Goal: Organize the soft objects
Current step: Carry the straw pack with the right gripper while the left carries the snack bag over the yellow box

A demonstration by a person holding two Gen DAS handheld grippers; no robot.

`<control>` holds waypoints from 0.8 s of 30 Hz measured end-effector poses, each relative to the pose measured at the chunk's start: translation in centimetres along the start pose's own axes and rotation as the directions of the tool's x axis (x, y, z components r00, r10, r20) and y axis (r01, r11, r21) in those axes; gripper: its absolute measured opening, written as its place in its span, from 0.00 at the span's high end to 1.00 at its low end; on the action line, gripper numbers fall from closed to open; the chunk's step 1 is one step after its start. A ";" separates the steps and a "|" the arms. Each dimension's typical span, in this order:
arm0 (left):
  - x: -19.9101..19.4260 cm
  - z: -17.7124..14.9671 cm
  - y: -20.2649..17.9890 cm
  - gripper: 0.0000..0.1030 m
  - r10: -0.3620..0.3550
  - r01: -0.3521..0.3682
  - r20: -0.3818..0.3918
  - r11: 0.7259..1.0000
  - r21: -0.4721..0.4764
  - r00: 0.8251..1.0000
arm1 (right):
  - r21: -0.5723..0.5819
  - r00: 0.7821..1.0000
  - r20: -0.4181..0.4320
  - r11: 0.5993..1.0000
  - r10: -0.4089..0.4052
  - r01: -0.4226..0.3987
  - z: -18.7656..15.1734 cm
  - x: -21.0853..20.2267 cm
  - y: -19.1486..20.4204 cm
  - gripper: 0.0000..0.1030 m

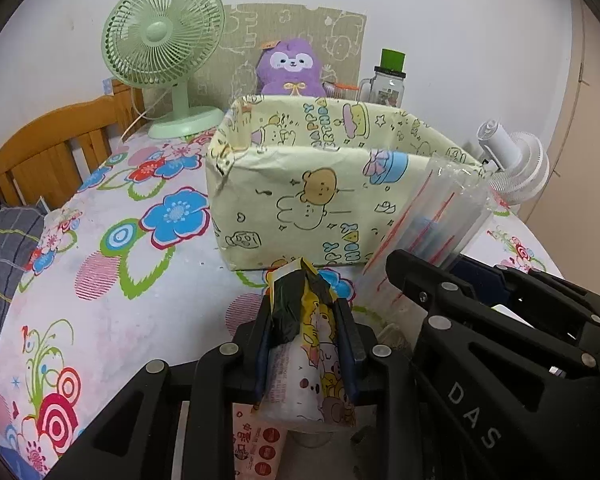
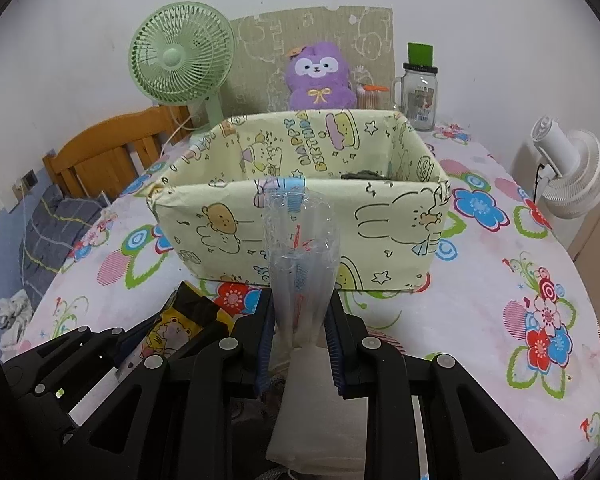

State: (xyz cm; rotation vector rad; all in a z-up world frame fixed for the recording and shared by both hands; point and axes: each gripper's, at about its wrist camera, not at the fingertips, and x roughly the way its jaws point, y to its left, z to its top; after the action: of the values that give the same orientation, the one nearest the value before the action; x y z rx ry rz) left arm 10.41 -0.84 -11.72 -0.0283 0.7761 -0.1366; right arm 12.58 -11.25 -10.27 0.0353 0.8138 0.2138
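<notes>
A pale yellow cartoon-print box [image 1: 300, 196] stands open on the floral tablecloth; it also shows in the right wrist view [image 2: 300, 232], with something dark [image 2: 362, 175] inside at the right. My left gripper [image 1: 304, 316] is shut on a yellow cartoon tissue pack [image 1: 320, 340], held in front of the box. My right gripper [image 2: 300, 320] is shut on a clear plastic zip bag [image 2: 300, 248], held upright before the box's front wall. The bag also shows in the left wrist view [image 1: 432, 220], and the tissue pack in the right wrist view [image 2: 180, 320].
A green desk fan [image 2: 180, 56] stands at the back left, a purple plush toy [image 2: 320, 76] and a glass jar with a green lid [image 2: 420, 92] behind the box. A white fan [image 2: 568, 172] stands at the right. A wooden headboard [image 2: 100, 152] is at the left.
</notes>
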 end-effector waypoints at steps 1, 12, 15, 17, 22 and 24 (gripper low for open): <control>-0.2 0.1 0.0 0.73 0.001 -0.001 0.004 1.000 0.001 1.000 | 0.000 1.000 0.003 1.000 0.001 -0.001 0.1 -0.2 0.1 0.73; -2.7 1.0 -0.7 0.73 0.001 -0.002 0.059 1.000 0.013 0.998 | 0.002 0.998 0.057 1.000 0.001 -0.001 0.9 -3.1 0.1 0.73; -3.6 1.2 -0.9 0.73 0.002 -0.003 0.076 1.000 0.016 0.997 | 0.001 0.997 0.073 1.000 0.001 -0.001 1.1 -4.0 0.1 0.73; -4.0 1.4 -1.0 0.73 0.002 -0.003 0.084 1.000 0.019 0.996 | 0.001 0.997 0.081 1.000 0.001 -0.001 1.3 -4.5 0.1 0.73; -5.1 1.6 -1.2 0.73 0.002 -0.004 0.106 1.000 0.024 0.994 | 0.003 0.995 0.101 1.000 0.002 -0.002 1.6 -5.9 0.2 0.73; -5.6 1.8 -1.3 0.73 0.001 -0.004 0.115 1.000 0.026 0.993 | 0.004 0.994 0.111 1.000 0.001 -0.001 1.7 -6.4 0.1 0.73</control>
State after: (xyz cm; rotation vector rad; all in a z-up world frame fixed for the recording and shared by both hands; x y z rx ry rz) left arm 7.59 -1.46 -6.48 -0.0100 0.6590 -0.1418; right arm 9.50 -12.33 -4.45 0.0507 0.7037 0.2092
